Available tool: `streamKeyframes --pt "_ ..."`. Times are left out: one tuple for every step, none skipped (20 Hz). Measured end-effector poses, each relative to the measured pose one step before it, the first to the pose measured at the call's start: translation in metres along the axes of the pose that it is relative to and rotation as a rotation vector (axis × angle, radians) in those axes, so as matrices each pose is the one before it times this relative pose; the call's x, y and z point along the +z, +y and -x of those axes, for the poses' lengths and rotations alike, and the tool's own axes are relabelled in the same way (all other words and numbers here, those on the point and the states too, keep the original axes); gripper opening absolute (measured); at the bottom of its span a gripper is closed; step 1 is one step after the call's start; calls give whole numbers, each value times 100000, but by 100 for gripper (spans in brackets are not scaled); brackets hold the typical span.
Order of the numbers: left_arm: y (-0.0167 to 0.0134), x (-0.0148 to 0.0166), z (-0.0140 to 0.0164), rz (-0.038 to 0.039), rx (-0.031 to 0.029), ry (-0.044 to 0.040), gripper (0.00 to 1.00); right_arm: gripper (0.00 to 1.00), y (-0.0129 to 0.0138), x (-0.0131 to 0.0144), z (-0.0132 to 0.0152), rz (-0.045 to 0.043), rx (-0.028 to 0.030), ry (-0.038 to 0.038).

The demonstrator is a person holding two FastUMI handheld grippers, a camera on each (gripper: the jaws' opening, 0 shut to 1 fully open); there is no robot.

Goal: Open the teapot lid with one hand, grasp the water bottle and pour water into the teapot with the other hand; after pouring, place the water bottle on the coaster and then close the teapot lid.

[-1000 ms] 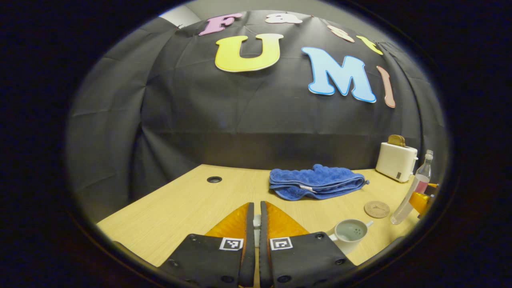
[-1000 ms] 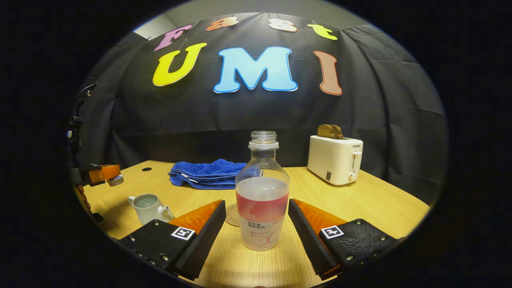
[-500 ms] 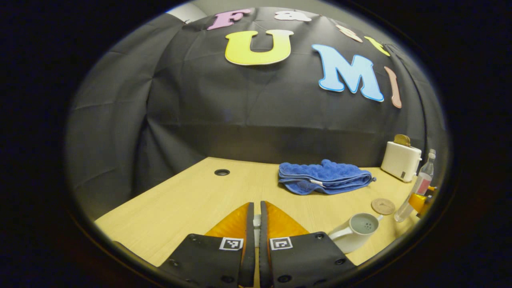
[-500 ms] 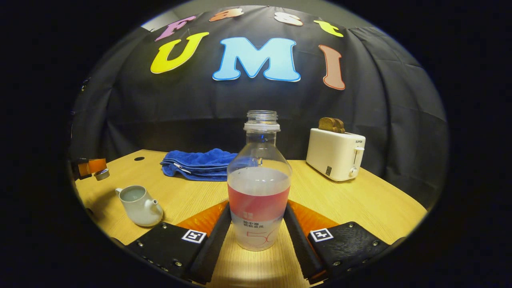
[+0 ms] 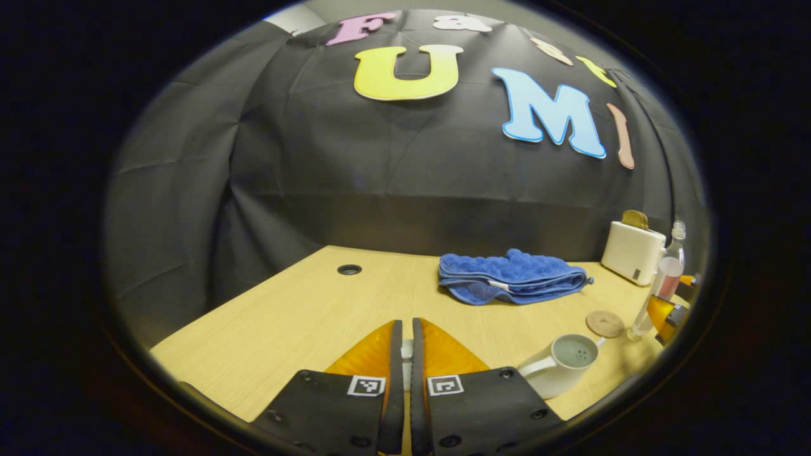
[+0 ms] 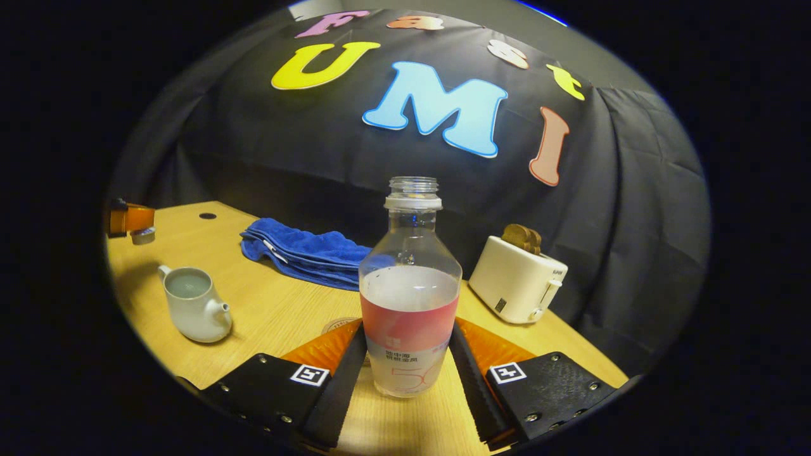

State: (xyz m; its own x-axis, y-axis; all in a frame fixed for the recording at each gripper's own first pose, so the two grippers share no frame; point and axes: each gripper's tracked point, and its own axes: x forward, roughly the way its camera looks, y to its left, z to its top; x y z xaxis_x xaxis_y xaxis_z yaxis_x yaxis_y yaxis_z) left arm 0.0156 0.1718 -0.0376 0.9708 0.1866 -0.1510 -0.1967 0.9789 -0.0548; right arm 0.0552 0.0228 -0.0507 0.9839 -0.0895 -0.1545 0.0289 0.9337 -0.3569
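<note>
Now your right gripper (image 6: 407,354) grasps the clear plastic water bottle (image 6: 410,297), while your left gripper (image 5: 405,354) pinches the small white teapot lid (image 5: 407,353) beside the open white ceramic teapot (image 5: 561,370).

The left hand-held gripper (image 5: 405,361) shows two wedge-shaped fingers, each mounted on a broad dark plate. Every plate carries a small square black-and-white marker near its inner front corner and round screw heads along its outer edges. The right hand-held gripper (image 6: 407,354) is built alike: two ribbed inner pads, textured dark plates, one square marker apiece, and screws along the rims.
</note>
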Motion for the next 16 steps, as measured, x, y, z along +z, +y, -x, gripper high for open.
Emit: streamKeyframes --pt "-28 -72 49 69 -94 55 11 77 -283 267 -49 5799 -2602 -1068" --pt "5 -59 -38 -67 -35 18 11 77 -199 330 12 6709 -2870 -1445" --pt "-29 32 22 -43 -23 27 11 77 -273 519 43 7743 -3155 -2178" --pt "2 51 51 74 -140 86 11 77 -227 498 22 7880 -2871 -2535" --pt "-28 -54 5 78 -117 127 11 77 -35 544 50 7217 -2289 -2103" --pt "-5 -116 -31 28 -98 108 11 77 218 366 48 6120 -1349 -1274" --pt "12 19 53 11 -61 59 11 77 320 324 83 4739 -705 -778" --pt "19 -16 -18 -28 19 9 11 77 227 262 12 4488 -778 -937" --pt "12 54 -19 19 -17 -38 11 77 209 435 136 5599 -1122 -1359" --pt "-29 35 31 102 -55 -68 11 77 55 465 45 6310 -1671 -1676" --pt "-13 65 62 85 -122 -55 11 77 -138 356 283 5724 -1157 -1816" --pt "7 104 37 77 -26 -34 11 77 258 530 131 4506 -681 -1695" --pt "31 -38 21 46 -86 -31 11 77 248 430 -21 3522 -556 -1342" --pt "16 -18 78 80 27 -76 11 76 91 481 -165 3688 -841 -1460" --pt "39 57 -14 88 -26 -70 11 76 -41 362 59 4271 -1114 -1829" --pt "-12 -23 -35 140 -67 -27 11 77 -138 317 143 4329 -1381 -1801"
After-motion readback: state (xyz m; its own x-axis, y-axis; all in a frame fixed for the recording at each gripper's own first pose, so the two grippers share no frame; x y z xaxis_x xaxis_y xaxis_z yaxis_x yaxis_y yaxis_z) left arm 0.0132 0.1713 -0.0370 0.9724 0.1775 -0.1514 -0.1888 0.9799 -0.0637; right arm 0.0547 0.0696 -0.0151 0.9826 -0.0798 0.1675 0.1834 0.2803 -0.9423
